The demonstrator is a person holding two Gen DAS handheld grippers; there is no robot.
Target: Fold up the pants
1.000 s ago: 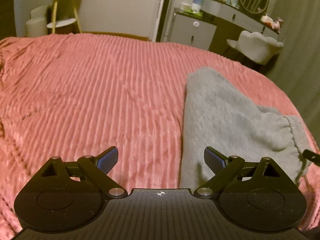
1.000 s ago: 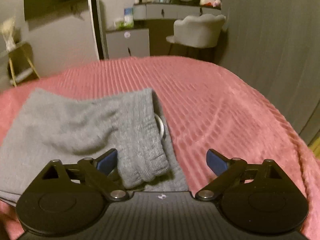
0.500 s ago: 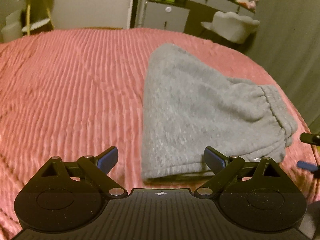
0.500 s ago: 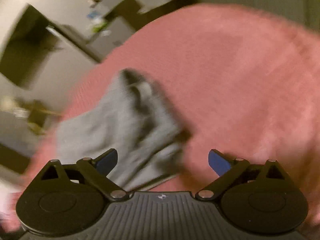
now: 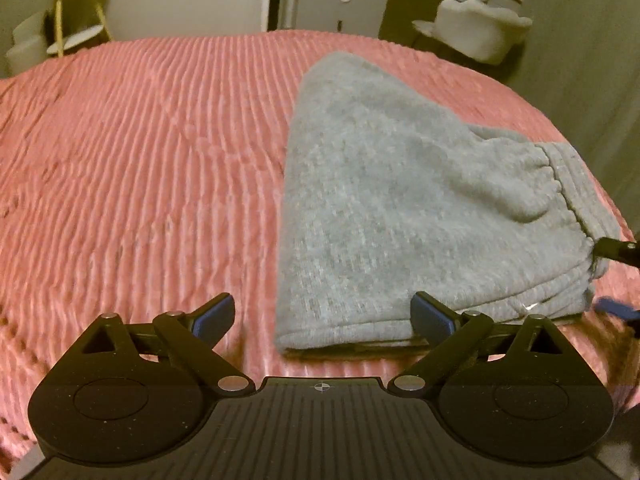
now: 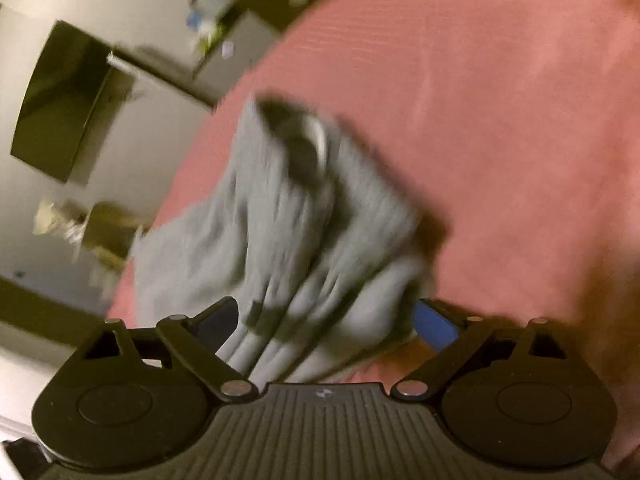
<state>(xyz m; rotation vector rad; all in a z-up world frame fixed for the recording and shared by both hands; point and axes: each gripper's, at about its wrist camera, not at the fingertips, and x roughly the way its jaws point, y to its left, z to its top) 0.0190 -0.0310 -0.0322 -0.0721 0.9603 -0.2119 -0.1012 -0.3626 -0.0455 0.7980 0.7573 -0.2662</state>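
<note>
Left wrist view: the left gripper [image 5: 322, 316] has drawn back a little from half a second ago, its fingers spread wide and empty, the near folded hem of the grey pants [image 5: 420, 208] now lying between their tips. The pants lie folded toward the right edge of the pink bedspread [image 5: 140, 168]. The right gripper [image 6: 326, 316], tilted as before, is spread too, but the blurred waistband now bunches between its fingers, none yet pinched.
</note>
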